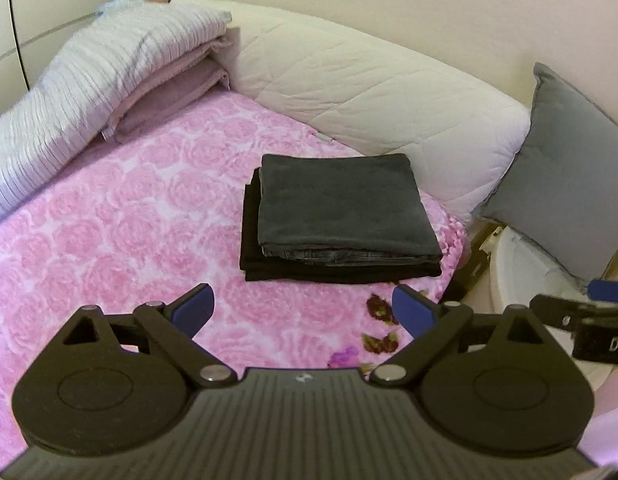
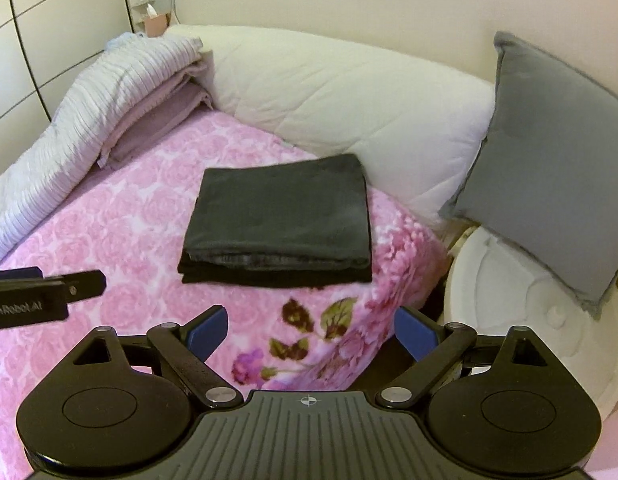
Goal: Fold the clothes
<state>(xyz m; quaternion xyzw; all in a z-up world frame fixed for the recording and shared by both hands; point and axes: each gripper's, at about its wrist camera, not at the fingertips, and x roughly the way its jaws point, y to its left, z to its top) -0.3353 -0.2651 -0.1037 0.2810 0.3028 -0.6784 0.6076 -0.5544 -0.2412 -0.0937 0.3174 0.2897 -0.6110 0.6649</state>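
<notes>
Pink floral bed (image 1: 109, 220), folded dark clothes (image 1: 341, 216) stacked, left gripper (image 1: 305, 312) and right gripper (image 2: 311, 332) angled down, both wide, empty

My folded dark grey garment (image 1: 345, 204) lies flat as a neat square on top of a folded black garment (image 1: 309, 270), the two making a small stack. The black one juts out a little past the grey one at the left and near edges. The stack sits on the pink rose-patterned blanket (image 1: 121, 232), near the bed's right edge and just beside the white quilted pillow (image 1: 369, 92).
</notes>
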